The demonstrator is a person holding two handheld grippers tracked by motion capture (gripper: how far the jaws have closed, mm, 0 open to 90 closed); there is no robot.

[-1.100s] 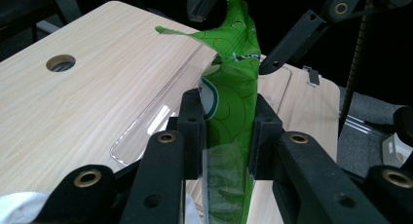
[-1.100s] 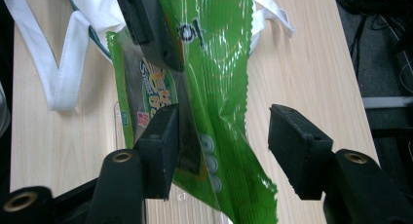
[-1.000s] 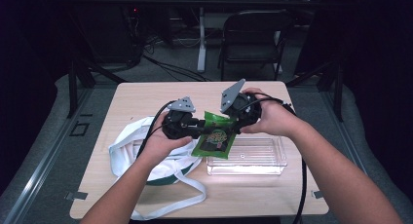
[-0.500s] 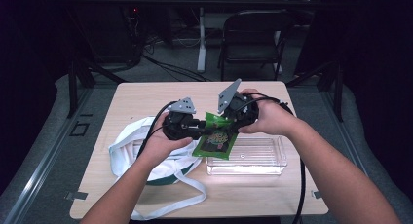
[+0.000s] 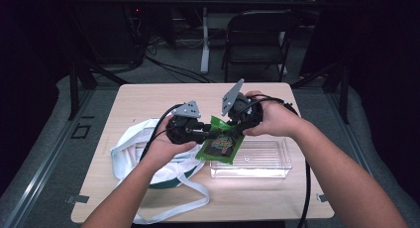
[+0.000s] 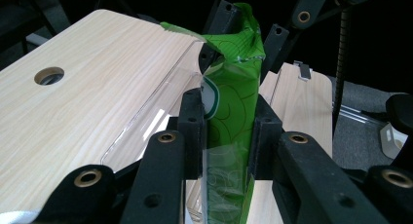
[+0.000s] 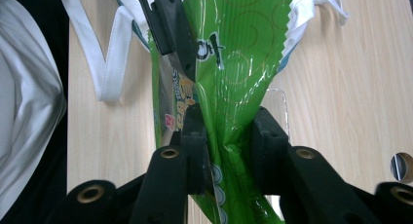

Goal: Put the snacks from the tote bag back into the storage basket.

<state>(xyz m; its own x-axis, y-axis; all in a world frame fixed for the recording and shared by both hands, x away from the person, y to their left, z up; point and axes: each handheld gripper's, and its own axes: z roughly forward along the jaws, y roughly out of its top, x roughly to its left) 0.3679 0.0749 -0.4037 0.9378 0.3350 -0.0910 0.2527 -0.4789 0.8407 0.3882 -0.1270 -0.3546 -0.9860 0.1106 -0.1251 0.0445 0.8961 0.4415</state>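
A: Where is the snack bag (image 5: 220, 144)?

B: Above the clear tray's (image 5: 277, 158) 9 o'clock end; I have left gripper (image 5: 205, 134) and right gripper (image 5: 229, 131) both clamped on it, long axis running 11-to-5.

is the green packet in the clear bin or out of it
Out: both grippers, left and right, hold the packet in the air over the bin's left end.
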